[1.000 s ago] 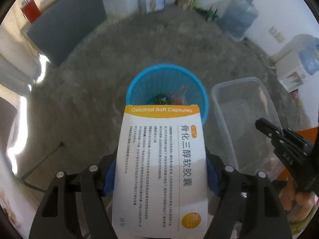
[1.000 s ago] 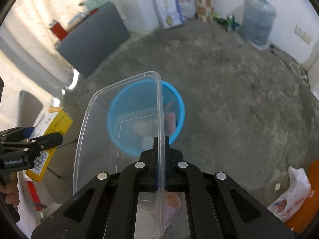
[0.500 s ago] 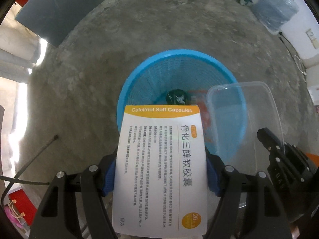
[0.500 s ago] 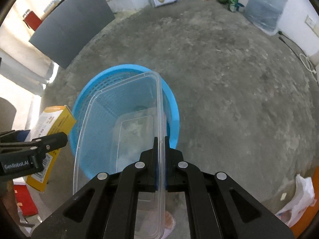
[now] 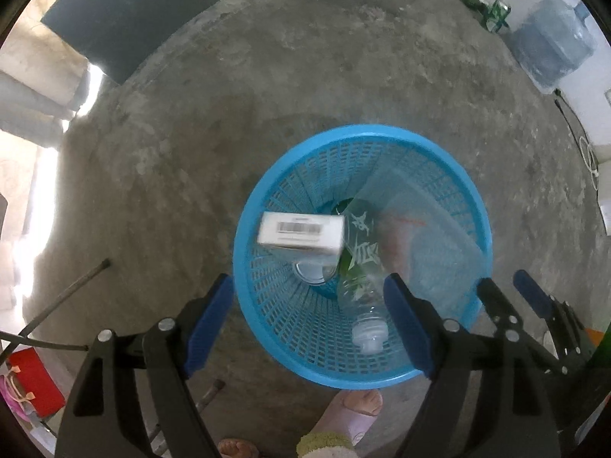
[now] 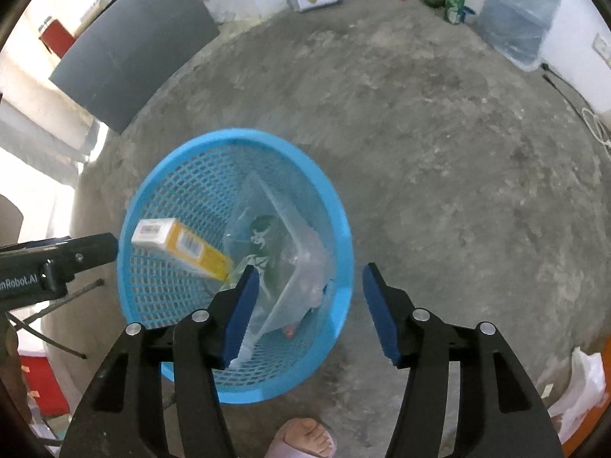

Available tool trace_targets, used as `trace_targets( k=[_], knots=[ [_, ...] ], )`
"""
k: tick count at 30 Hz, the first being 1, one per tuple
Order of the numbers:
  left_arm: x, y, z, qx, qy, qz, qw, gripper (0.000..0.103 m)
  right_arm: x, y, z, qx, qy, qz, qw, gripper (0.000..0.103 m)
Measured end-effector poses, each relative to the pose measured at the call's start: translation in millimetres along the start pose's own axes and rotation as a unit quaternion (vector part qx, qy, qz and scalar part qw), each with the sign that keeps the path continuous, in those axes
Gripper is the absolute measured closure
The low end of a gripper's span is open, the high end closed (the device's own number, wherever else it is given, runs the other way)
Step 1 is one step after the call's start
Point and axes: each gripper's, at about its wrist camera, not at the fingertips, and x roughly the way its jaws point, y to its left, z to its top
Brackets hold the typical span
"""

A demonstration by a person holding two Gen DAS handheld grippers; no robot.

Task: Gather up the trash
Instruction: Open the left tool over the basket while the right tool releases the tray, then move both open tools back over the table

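— What is seen of the left claw [image 5: 305, 297]?

— Its blue-padded jaws are spread wide at the bottom of the left wrist view, and nothing is held between them. They have just been opened further. The medicine box [image 5: 300, 233] is seen free of them, barcode side up, inside the blue mesh basket [image 5: 469, 206] at the centre of the frame.

— And the right claw [image 6: 309, 290]?

— Its jaws have also just been parted, about halfway, and nothing is gripped. In the right wrist view the clear plastic container [image 6: 294, 259] is seen tilted inside the basket [image 6: 336, 213], in the lower centre of the frame, apart from the pads. The box [image 6: 183, 246] lies to its left, its yellow side showing.

— What else is in the basket?

— A clear plastic bottle [image 5: 362, 290] with a green label is seen lying among the trash, its cap toward the bottom of the frame.

— And around it?

— The basket is stood on a grey concrete floor [image 5: 267, 76]. A water jug [image 6: 519, 19] is seen at the upper right of the right wrist view, and a slippered foot [image 5: 351, 416] at the bottom edge of the left wrist view.
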Motion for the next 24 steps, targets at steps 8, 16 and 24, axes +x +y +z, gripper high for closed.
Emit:
trace_targets(
  k=[8, 16, 24],
  knots=[
    [-47, 28, -16, -0.057, -0.011, -0.051, 0.997, 0.024, -54, -3, -3, 0.009, -0.025, -0.019, 0.999, 0.049],
    [-155, 72, -67, -0.078, -0.082, -0.128, 0.9853, 0.024, -145, 12, -24, 0.02, -0.066, -0.011, 0.998, 0.049],
    [-277, 137, -179, -0.013, -0.167, -0.202, 0.9651, 0.023, -263, 64, -83, -0.027, -0.128, -0.01, 0.991, 0.034]
  ],
)
